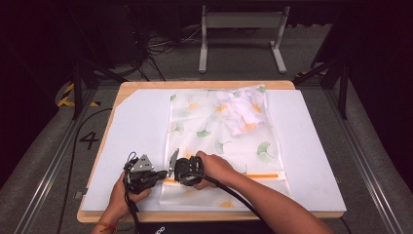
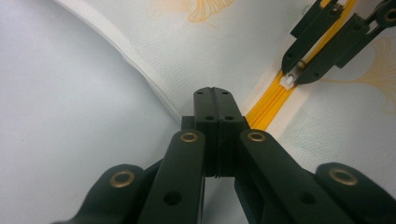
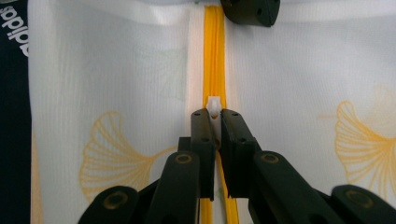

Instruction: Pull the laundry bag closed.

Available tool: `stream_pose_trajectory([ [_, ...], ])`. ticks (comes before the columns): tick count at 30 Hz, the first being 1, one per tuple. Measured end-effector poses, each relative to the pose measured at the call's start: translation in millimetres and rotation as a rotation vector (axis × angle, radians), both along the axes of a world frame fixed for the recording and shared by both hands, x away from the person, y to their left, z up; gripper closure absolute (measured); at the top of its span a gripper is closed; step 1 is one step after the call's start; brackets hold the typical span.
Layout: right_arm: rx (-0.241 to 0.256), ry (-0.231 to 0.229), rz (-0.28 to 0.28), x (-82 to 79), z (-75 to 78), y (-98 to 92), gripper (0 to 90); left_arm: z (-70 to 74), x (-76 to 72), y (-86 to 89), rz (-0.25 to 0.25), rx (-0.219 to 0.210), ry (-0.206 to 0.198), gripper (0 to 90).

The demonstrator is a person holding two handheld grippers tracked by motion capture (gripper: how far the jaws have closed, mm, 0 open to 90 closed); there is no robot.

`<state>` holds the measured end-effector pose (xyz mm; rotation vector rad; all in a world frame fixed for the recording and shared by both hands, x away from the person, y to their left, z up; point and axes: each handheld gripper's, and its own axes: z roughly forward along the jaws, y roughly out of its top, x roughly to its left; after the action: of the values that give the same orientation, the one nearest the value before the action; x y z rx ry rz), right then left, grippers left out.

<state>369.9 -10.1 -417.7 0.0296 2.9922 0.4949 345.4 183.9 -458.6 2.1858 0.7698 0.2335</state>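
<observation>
Lying flat across a white table (image 1: 302,161) over dark floor: mesh bag (image 1: 221,141), reaching toward the near edge. Right gripper (image 3: 214,122) pinching white zipper pull (image 3: 214,106) on yellow zipper (image 3: 214,56). Left gripper (image 2: 214,100) clamping, jaws together, onto the bag's edge beside the zipper.

Wooden surface (image 1: 127,87), light edge visible at far side and front. White sheet (image 1: 131,141) covers most of surface, near-left corner of wood left bare at far left. On sheet: translucent white mesh bag (image 1: 221,141) with green and orange leaf print, lying flat, long axis running away from person. Orange zipper (image 1: 258,174) runs across bag near front end. Crumpled white cloth (image 1: 241,109) with orange marks seen inside bag at far right end. Surface stands on grey floor (image 1: 48,141).
</observation>
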Motion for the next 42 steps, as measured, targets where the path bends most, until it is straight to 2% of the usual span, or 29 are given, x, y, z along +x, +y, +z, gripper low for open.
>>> stream_pose_trajectory([
  [3,-0.01,-0.012,-0.006,-2.5,0.5,-5.8,84.5,0.1,0.4,0.3,-0.003,0.001,0.001,90.0],
  [7,0.002,-0.005,-0.013,-2.1,0.3,-16.2,84.5,0.2,0.3,0.0,-0.003,0.003,-0.002,90.0],
  [10,0.01,0.007,-0.029,-2.2,0.6,-29.2,84.5,0.2,0.6,0.3,-0.004,0.001,0.001,90.0],
  [13,0.01,0.001,-0.033,-3.7,0.8,-39.9,84.5,0.2,0.3,-0.2,-0.006,0.004,-0.003,90.0],
  [26,0.057,0.011,-0.091,-5.3,0.1,-81.1,84.4,0.1,0.8,0.0,0.005,-0.005,0.005,90.0],
  [30,0.066,0.013,-0.107,-5.2,-0.2,-88.3,84.4,0.5,0.1,-1.1,0.009,-0.003,0.013,90.0],
  [38,0.076,0.023,-0.114,-4.5,-0.3,-96.3,84.4,1.6,-0.3,-2.2,0.002,0.021,-0.001,90.0],
  [42,0.073,0.026,-0.123,-4.6,0.0,-100.2,84.4,1.5,-0.1,-2.0,0.001,0.017,0.003,90.0],
])
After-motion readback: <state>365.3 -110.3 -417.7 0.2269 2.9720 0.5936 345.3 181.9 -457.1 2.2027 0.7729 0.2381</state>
